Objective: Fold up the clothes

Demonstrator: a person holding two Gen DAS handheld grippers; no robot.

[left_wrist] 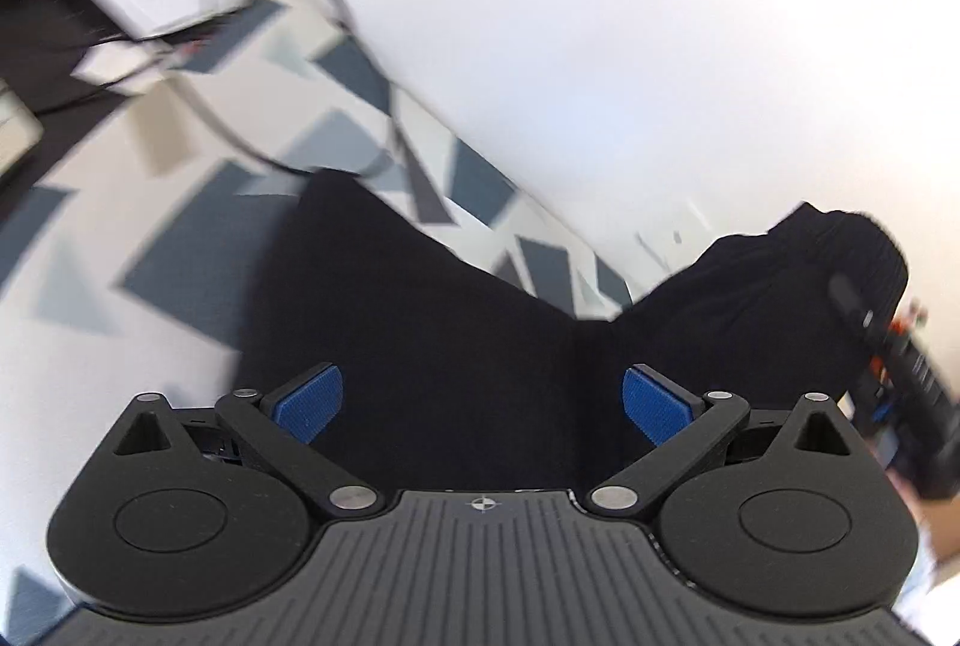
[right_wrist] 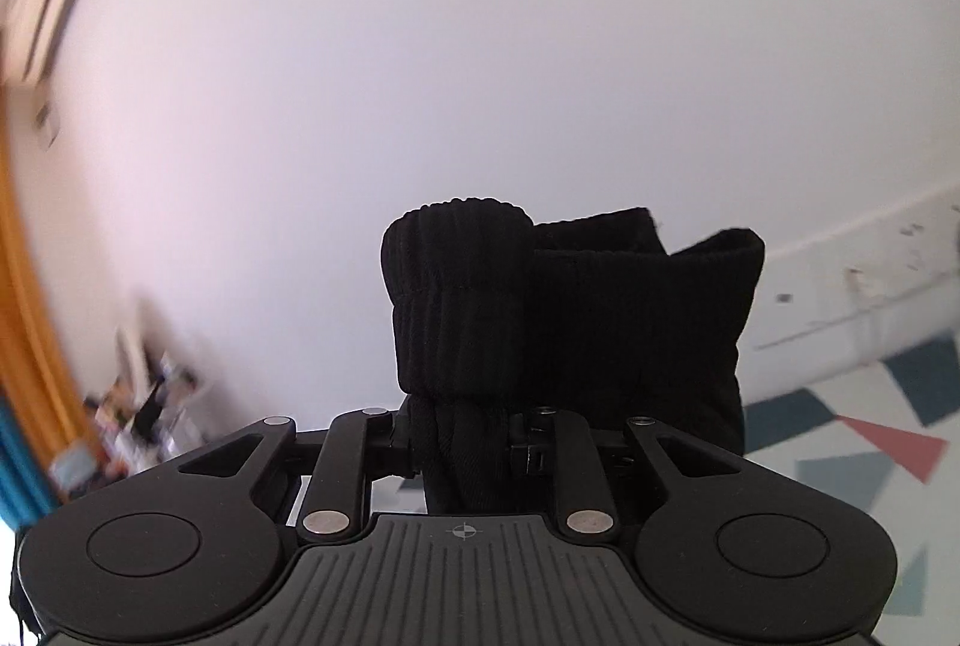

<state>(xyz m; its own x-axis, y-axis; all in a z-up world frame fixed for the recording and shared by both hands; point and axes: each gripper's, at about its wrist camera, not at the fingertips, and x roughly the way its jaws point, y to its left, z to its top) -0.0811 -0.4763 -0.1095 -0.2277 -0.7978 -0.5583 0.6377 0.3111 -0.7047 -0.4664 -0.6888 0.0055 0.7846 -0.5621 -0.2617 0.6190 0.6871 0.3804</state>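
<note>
One black garment (right_wrist: 570,310), two grippers. My right gripper (right_wrist: 462,436) is clenched on its ribbed waistband, lifted against the wall (right_wrist: 480,45). My left gripper (left_wrist: 480,406) gapes wide, gripping nothing, cloth draped beyond over the patterned floor (left_wrist: 150,238).

- A room in a home, it seems: plain white wall (right_wrist: 480,45) with scuffed baseboard (right_wrist: 852,280) at right.
- Floor (left_wrist: 180,250) with blue-grey triangle pattern; loose cables (left_wrist: 336,3) at upper left.

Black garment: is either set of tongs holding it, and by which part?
The right tongs are shut on the black garment just below its ribbed band. The left tongs are open, gripping nothing.
</note>
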